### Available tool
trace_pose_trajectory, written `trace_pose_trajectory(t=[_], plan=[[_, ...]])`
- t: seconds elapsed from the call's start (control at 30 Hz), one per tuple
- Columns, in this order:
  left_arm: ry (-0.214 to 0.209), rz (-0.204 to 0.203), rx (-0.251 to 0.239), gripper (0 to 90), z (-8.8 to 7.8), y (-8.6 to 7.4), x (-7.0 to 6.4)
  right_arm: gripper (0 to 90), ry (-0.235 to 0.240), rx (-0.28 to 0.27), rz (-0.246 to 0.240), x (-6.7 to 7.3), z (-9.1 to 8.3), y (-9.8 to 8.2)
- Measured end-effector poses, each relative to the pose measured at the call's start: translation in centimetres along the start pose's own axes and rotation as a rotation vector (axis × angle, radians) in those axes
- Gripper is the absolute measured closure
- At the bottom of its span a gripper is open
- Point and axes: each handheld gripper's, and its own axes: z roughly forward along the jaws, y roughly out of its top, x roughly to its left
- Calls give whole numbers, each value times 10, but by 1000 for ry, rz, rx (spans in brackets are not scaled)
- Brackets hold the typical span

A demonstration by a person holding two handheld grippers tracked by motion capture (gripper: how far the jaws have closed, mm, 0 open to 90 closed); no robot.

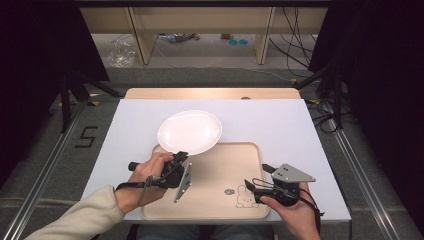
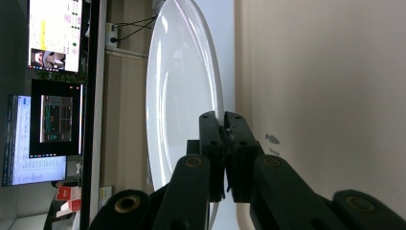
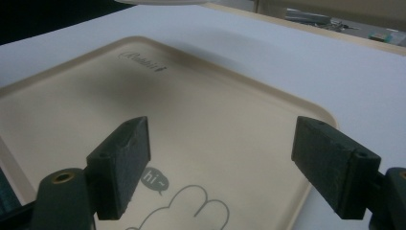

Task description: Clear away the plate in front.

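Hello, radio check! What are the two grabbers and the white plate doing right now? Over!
Left gripper shut on white plate rim, over the tray far edge. Right gripper open, empty, above the tray. Nothing blocking.

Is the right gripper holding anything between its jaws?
No: in the right gripper view the right gripper has its jaws wide apart with nothing between them, above the tray.

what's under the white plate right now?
The plate, pinched at its rim by the left claw, overlaps the far left corner of the beige tray and the white table. That corner is covered.
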Motion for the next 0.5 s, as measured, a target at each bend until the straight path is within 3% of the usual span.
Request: trace_pose_trajectory(t=[0.5], plan=[[-41, 13, -36, 870, -11, 10, -16, 220, -7, 8, -6, 0, -1, 1]])
